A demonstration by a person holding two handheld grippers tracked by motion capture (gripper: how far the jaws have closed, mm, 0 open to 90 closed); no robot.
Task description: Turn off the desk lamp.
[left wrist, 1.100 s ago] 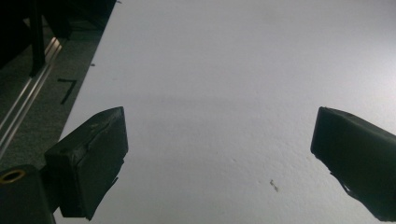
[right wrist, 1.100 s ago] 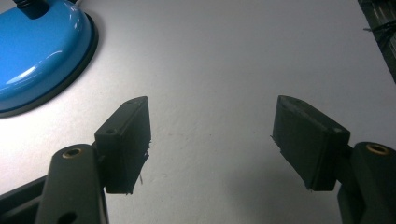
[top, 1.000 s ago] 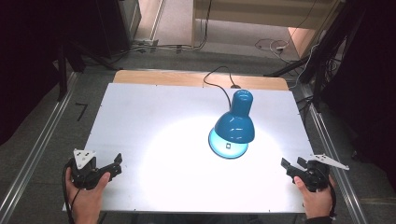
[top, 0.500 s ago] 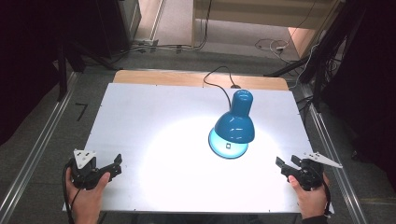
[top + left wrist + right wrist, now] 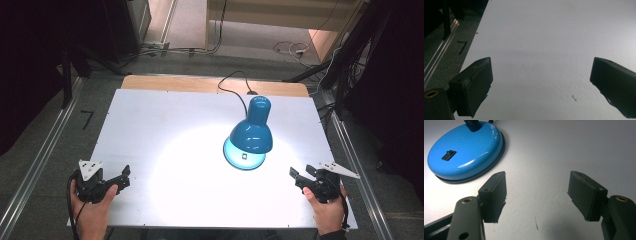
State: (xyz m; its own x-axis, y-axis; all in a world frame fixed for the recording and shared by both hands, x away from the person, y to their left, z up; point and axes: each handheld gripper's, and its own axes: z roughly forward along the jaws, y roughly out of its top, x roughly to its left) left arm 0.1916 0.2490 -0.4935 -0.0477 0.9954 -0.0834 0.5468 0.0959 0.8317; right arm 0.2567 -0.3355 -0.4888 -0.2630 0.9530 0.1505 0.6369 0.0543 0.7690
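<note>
Standing right of centre on the white table (image 5: 165,125), blue desk lamp (image 5: 250,135) has its round base (image 5: 465,151) flat on the surface w/ black rocker switch (image 5: 449,155) on top. Shade (image 5: 252,131) leans over the base; its long axis runs roughly near-to-far, narrow end toward the far edge, wide mouth facing down & toward the person, lighting a pool on the table. Black cord (image 5: 235,82) trails off the far edge.

Left gripper (image 5: 120,179) sits at near-left corner, jaws apart, nothing btwn them. Right gripper (image 5: 300,175) at near-right, jaws apart, empty, well apart from the base.

Vs 0.5 s ago: right gripper has edged slightly left toward the lamp; left gripper & lamp unchanged.
</note>
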